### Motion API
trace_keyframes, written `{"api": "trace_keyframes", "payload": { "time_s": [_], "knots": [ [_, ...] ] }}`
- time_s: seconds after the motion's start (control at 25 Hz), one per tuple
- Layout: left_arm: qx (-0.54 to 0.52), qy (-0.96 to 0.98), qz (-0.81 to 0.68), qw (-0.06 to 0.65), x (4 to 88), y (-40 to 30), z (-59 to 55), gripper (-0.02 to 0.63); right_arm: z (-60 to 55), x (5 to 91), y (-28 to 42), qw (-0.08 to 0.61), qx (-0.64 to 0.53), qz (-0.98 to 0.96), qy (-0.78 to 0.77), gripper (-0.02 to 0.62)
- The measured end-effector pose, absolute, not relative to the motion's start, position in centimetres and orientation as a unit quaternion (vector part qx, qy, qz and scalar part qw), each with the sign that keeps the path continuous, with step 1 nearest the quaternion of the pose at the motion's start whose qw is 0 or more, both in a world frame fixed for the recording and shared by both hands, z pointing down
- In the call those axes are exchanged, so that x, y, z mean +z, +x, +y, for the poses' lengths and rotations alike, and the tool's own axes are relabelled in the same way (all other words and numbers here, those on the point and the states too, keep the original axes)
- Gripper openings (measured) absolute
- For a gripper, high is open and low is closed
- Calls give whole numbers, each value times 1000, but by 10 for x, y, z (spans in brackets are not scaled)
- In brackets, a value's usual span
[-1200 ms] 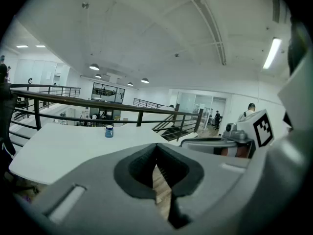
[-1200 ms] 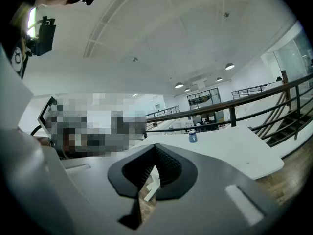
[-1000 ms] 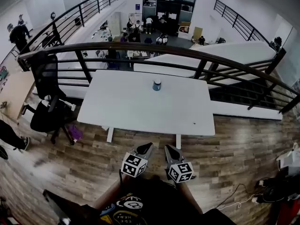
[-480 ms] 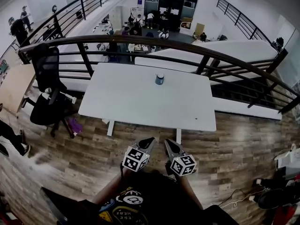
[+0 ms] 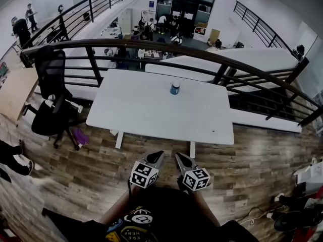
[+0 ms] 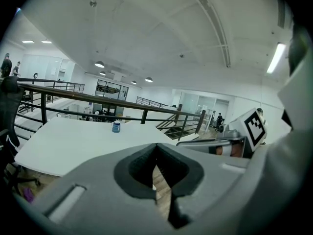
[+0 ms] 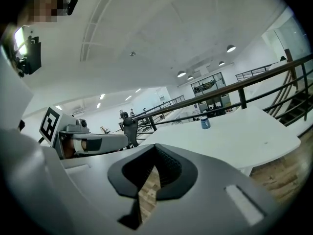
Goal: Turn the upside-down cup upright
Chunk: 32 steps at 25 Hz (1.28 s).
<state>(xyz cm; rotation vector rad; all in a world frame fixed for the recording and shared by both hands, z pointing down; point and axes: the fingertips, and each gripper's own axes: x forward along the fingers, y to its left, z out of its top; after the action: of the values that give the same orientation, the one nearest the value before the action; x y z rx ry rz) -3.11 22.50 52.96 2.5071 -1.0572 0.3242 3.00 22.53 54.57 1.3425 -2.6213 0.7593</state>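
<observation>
A small blue cup (image 5: 174, 88) stands on the far half of the white table (image 5: 151, 112), near the railing. It is too small here to tell which way up it is. The same cup (image 6: 116, 127) shows far off in the left gripper view, and the cup (image 7: 205, 123) likewise in the right gripper view. My left gripper (image 5: 160, 155) and right gripper (image 5: 177, 157) hang side by side over the wooden floor, short of the table's near edge. Both are shut and hold nothing, as seen up close on the left gripper (image 6: 156, 146) and right gripper (image 7: 155, 147).
A black railing (image 5: 202, 54) runs behind the table, with a drop to a lower floor beyond it. A black office chair (image 5: 50, 97) stands left of the table. A person's shoe (image 5: 20, 166) is at the far left. Cables lie on the floor (image 5: 267, 213) at the lower right.
Both grippers have edged a little toward the table, and the head view has shifted slightly. The jaws stay shut. The cup has not moved on the table.
</observation>
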Motion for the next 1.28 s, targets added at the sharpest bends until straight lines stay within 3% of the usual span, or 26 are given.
{"api": "trace_keyframes", "payload": {
  "time_s": [0.28, 0.48, 0.8, 1.28],
  "knots": [
    [131, 901, -355, 212, 547, -34, 227, 5, 230, 551, 17, -22, 334, -837, 432, -2],
    [142, 900, -344, 226, 561, -22, 209, 5, 209, 570, 27, -21, 359, -826, 433, -2],
    [152, 901, -345, 216, 563, 28, 89, 5, 87, 576, 90, -74, 379, -813, 436, -2],
    [181, 873, -373, 257, 598, 82, -26, 5, -69, 618, 140, 12, 360, -840, 406, -2]
  ]
}}
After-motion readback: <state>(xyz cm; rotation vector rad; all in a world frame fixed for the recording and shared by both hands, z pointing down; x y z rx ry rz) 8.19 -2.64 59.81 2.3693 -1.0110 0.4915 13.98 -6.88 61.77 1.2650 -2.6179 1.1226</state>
